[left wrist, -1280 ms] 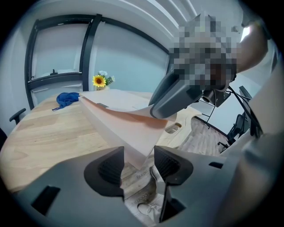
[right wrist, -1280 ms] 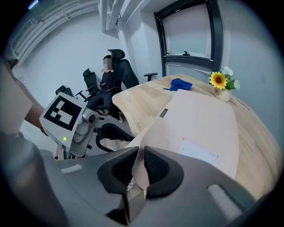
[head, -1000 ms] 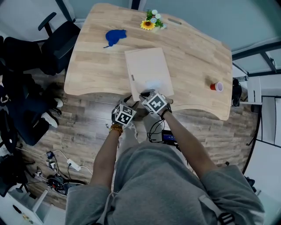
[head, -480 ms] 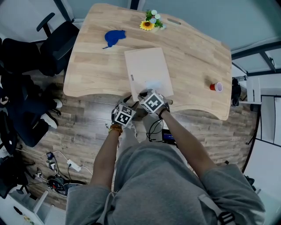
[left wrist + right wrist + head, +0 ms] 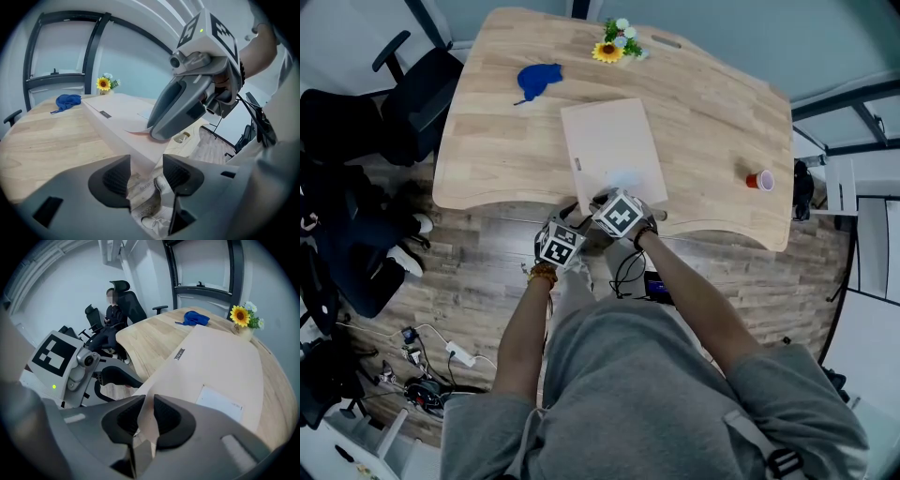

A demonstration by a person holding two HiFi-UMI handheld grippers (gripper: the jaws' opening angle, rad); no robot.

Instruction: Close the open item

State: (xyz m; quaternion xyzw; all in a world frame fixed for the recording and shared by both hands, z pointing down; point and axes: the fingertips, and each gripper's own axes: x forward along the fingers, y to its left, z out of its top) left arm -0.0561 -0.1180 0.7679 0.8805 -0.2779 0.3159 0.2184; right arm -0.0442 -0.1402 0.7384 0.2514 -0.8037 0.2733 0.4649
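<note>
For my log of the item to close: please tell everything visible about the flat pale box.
The box is flat, rectangular, pale beige, cardboard-like, lying on the wooden table near its front edge. A white label sits on top, a dark tag at one edge. Its thin flap stands between the opening jaws of the right gripper; the open jaws of the left gripper flank its near corner.

The box (image 5: 609, 150) lies on the table (image 5: 487, 159) by its front edge, cloth (image 5: 539, 80) and flowers (image 5: 615, 47) behind it, cup (image 5: 759, 180) to its right, chair (image 5: 422, 89) left of the table

Table (image 5: 712, 112) with box (image 5: 609, 150), cloth (image 5: 539, 80), flowers (image 5: 615, 47), cup (image 5: 759, 180)
</note>
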